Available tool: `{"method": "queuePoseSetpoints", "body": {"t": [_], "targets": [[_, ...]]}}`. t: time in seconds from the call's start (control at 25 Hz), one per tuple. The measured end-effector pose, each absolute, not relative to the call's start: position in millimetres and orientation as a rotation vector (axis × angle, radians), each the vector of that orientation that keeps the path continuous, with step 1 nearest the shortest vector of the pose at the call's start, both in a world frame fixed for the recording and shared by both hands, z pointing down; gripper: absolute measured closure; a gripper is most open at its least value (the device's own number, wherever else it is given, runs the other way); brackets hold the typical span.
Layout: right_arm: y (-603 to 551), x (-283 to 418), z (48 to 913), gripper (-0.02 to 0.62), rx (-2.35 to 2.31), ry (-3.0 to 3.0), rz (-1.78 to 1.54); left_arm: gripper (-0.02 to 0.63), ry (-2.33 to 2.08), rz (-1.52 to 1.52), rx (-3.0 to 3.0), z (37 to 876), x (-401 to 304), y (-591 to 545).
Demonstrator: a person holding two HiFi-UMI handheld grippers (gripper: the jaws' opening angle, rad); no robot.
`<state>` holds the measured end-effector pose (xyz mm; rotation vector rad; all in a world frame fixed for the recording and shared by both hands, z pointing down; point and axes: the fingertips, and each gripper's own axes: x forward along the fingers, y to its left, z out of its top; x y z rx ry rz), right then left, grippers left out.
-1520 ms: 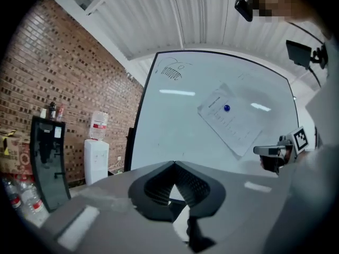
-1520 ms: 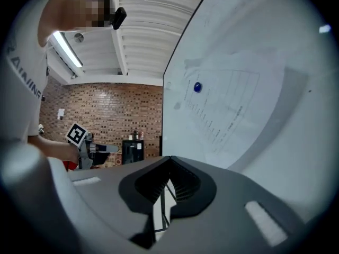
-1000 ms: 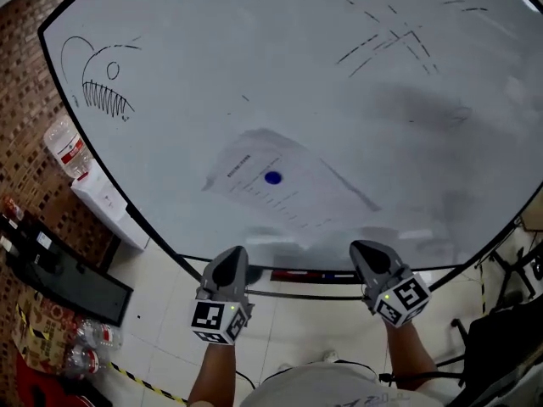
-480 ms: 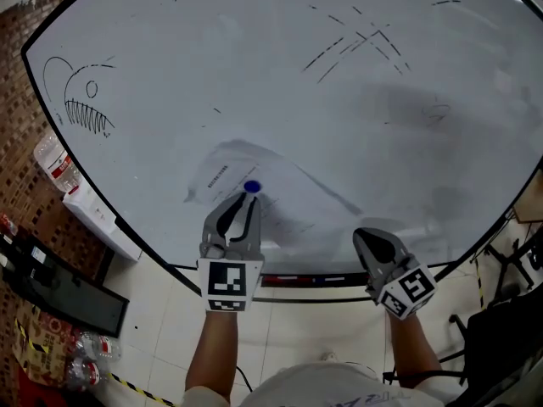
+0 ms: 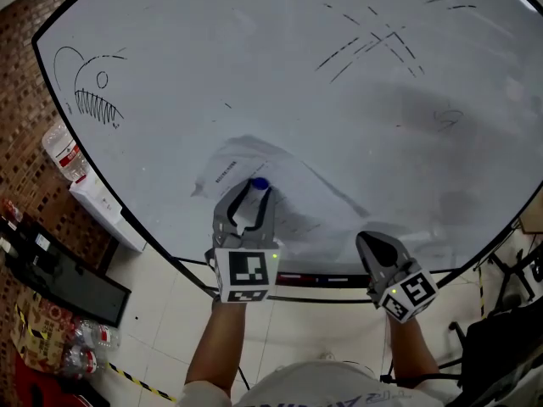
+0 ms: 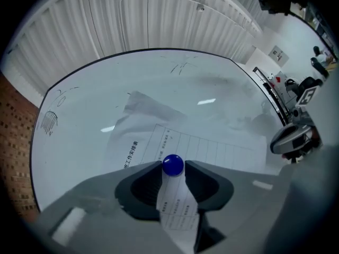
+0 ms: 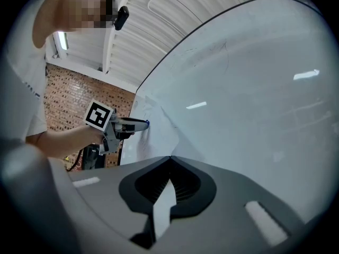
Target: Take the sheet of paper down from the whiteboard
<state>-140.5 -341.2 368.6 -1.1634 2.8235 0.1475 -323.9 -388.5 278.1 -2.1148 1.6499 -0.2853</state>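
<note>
low on the whiteboard, a little left of centre: a sheet of paper, tilted and creased, with its upper left corner bulging off the surface. printed with a ruled table and a line of text down one side. not yet taken down. pinned in place by a round blue magnet near its left part.

left gripper raised about level to the board, with jaws just opened wide and the magnet right between the two tips. tips close on either side of the magnet, with no telling whether they touch it. no clamping on it as far as can be seen. through the gap behind the tips, a strip of the printed sheet.

right gripper lower and off to the right, near the board's bottom edge, apart from the sheet. jaws shut tight together, with nothing between them.

elsewhere on the board: a drawn toothy face at upper left and a few crossed pen strokes at upper right. under the bottom edge, a dark ledge with something red on it. left of the board, a brick wall, then a plastic bottle just beside a white box, with a pale tiled floor below.
</note>
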Motion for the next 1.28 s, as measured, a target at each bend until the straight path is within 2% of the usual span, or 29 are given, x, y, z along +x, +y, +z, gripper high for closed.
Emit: {"method": "queuePoseSetpoints", "body": {"t": [0.4,0.44,0.48,0.52,0.6,0.8,0.88,0.96,1.0,1.28], "targets": [[-343,-127,364,0.588,-1.174,2.743,0.088,0.476,1.679,-0.249,-2.116,278,-327,-390],[-344,-126,364,0.565,-1.174,2.738,0.075,0.476,1.676,-0.247,-2.122,278,-327,-390],[-345,-127,364,0.498,-1.164,2.739,0.064,0.476,1.674,-0.244,-2.126,278,-327,-390],[-346,-129,362,0.457,-1.148,2.743,0.06,0.476,1.673,-0.242,-2.128,278,-327,-390],[-346,-137,356,0.43,-1.112,2.755,0.078,0.476,1.673,-0.236,-2.133,278,-327,-390],[-356,-151,341,0.43,-1.079,2.763,0.104,0.476,1.668,-0.236,-2.136,279,-327,-391],[-360,-152,340,0.467,-1.1,2.755,0.102,0.476,1.668,-0.233,-2.143,279,-326,-391],[-361,-152,340,0.569,-1.114,2.752,0.115,0.476,1.67,-0.22,-2.156,279,-326,-392],[-361,-153,339,0.588,-1.111,2.754,0.124,0.476,1.671,-0.213,-2.166,280,-326,-392],[-351,-154,341,0.588,-1.08,2.765,0.163,0.477,1.662,-0.139,-2.255,296,-331,-376]]}}
